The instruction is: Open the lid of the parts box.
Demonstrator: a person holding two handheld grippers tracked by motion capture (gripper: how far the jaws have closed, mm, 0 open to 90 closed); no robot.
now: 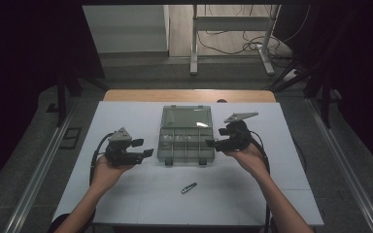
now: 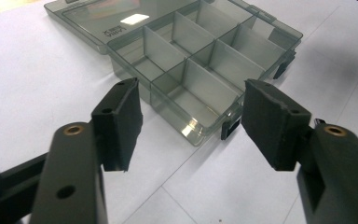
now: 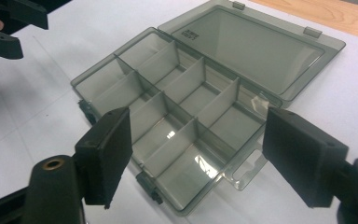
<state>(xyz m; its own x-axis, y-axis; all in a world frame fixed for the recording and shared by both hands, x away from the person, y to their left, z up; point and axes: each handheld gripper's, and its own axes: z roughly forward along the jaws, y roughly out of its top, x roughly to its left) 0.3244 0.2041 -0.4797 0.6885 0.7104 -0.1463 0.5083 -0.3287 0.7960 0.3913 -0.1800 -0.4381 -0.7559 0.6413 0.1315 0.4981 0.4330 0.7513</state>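
A smoky clear compartment box (image 1: 185, 145) lies open in the middle of the white table, its lid (image 1: 185, 117) folded flat toward the far side. The compartments look empty in both gripper views. My left gripper (image 1: 144, 147) hovers just left of the box, jaws open and pointing at its near left corner (image 2: 196, 135), nothing between them (image 2: 191, 112). My right gripper (image 1: 215, 138) sits just right of the box, open too (image 3: 198, 119), its jaws apart over the near right corner (image 3: 242, 179).
A small metal clipper-like tool (image 1: 189, 187) lies on the white table top (image 1: 141, 199) in front of the box. The table's wooden far edge (image 1: 189, 95) lies behind the lid. My left gripper (image 3: 4, 23) shows at the right gripper view's top left.
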